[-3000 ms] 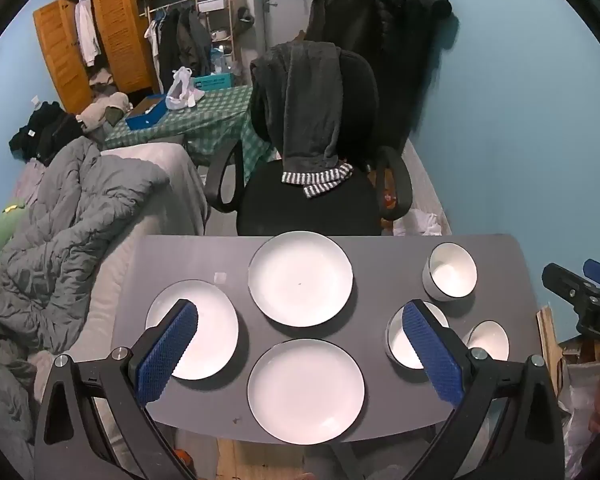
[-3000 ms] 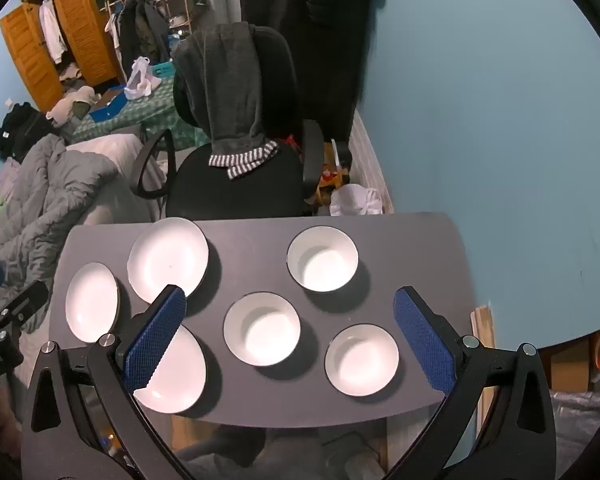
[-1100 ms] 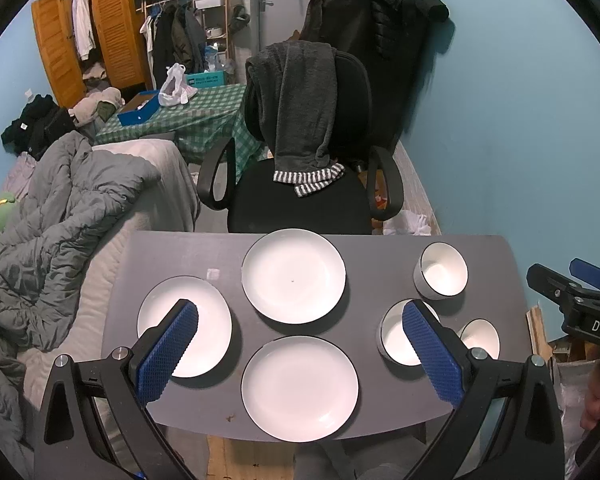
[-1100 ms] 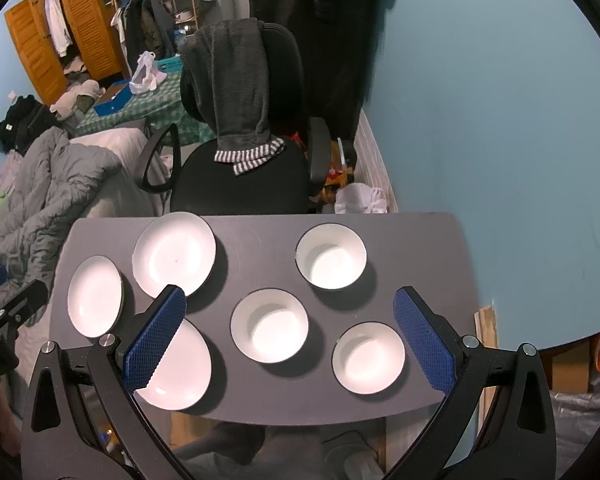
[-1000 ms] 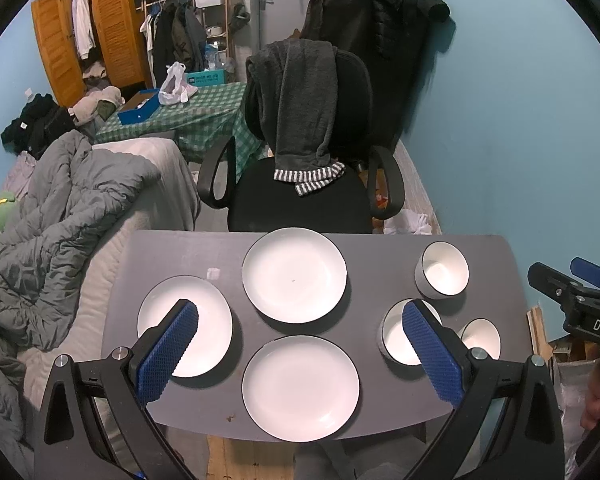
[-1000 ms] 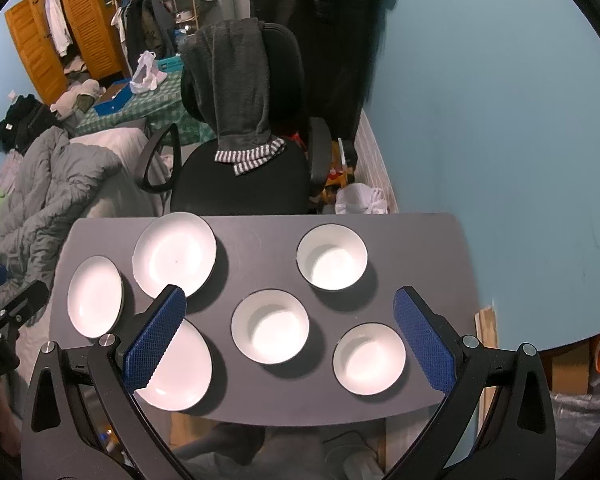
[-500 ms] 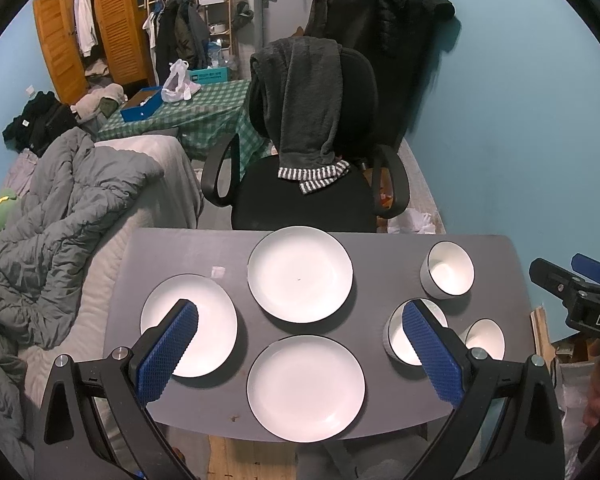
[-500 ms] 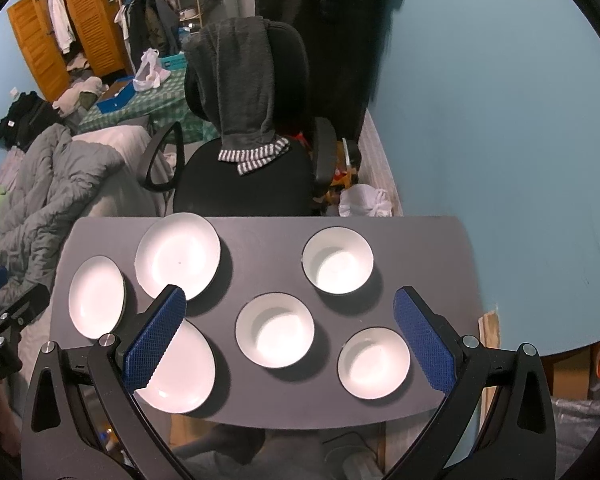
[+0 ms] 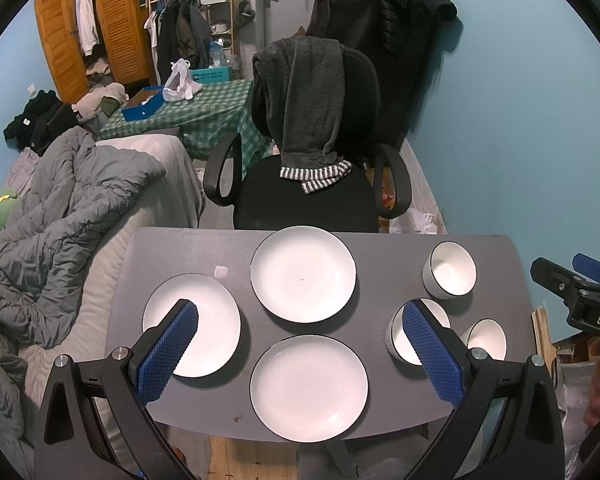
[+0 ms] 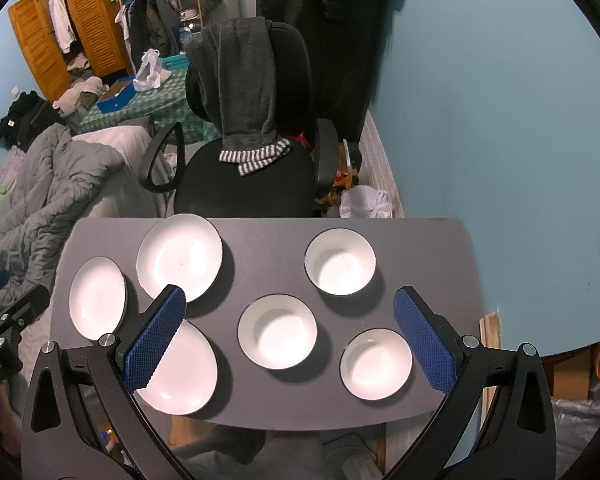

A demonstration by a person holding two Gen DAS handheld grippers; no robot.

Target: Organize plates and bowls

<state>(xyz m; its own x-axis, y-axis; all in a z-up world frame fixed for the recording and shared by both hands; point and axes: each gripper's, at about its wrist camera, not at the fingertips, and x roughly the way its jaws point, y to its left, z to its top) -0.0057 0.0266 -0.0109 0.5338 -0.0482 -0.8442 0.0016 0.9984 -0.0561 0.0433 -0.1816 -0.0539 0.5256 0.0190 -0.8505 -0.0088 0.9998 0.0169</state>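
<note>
Three plates [image 9: 303, 274] are laid on the tabletop [image 9: 380, 252] below the left gripper [image 9: 300, 340] and three bowls [image 10: 277, 331] below the right gripper [image 10: 288, 328], both grippers being held apart and empty above, each nearer its own group.

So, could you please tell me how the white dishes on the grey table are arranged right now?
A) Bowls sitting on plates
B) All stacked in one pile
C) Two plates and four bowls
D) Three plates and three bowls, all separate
D: the right wrist view shows three flat white plates and three white bowls lying apart on the grey table, none stacked.
</note>
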